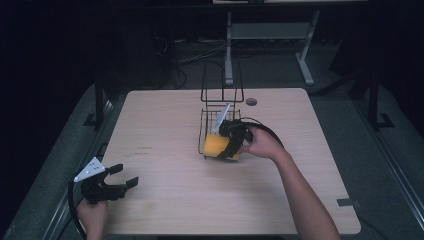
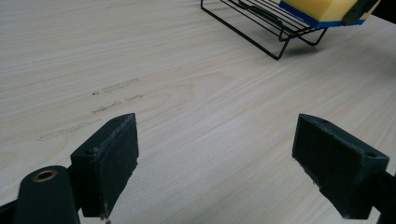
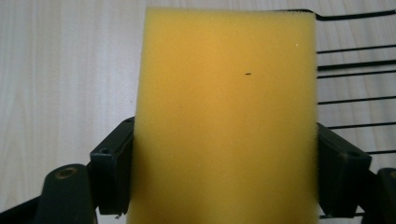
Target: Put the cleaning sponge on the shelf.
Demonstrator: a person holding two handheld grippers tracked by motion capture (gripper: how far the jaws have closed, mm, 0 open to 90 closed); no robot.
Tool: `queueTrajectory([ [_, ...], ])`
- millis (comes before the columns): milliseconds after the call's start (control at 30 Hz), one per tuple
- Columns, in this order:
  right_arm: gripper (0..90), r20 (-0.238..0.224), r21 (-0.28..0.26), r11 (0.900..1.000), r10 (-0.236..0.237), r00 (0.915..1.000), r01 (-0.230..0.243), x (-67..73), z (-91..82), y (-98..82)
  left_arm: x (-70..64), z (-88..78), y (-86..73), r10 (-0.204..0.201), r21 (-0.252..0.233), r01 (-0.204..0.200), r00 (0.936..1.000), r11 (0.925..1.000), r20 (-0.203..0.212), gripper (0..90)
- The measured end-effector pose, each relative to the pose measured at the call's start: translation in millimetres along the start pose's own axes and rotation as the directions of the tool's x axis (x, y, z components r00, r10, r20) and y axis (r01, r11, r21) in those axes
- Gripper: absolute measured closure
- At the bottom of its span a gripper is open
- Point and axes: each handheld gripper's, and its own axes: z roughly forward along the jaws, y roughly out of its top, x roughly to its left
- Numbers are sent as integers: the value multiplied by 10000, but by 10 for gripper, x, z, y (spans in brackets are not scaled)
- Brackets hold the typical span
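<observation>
A yellow sponge (image 1: pixel 218 145) with a blue underside is held over the near end of a black wire rack (image 1: pixel 220 107) in the middle of the table. My right gripper (image 1: pixel 227 145) is shut on the sponge (image 3: pixel 224 116), one jaw on each side of it. My left gripper (image 1: pixel 125 177) is near the table's front left corner, open, with only bare wood between its jaws. From the left gripper (image 2: pixel 215 163), the rack (image 2: pixel 261 28) and the sponge (image 2: pixel 327 9) sit far ahead at the upper right.
The light wood table (image 1: pixel 165 200) has a small round hole (image 1: pixel 251 101) behind the rack. The rack's tall wire back (image 1: pixel 222 82) rises at its far end. Faint smudges (image 2: pixel 112 88) mark the wood ahead of the left gripper. Dark floor and desk legs lie beyond.
</observation>
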Motion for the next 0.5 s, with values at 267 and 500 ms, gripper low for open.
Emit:
queueTrajectory([
  [267, 216, 5, -33, 9999, 168, 9999, -168, -74, 27, -24, 4, 10, -3, -14, 16, 14, 10000, 10000, 6, 141],
  [500, 216, -40, -137, 9997, 219, 9998, -219, -184, 24, 21, 8, 3, -6, -33, -14, 33, 10000, 10000, 3, 141],
])
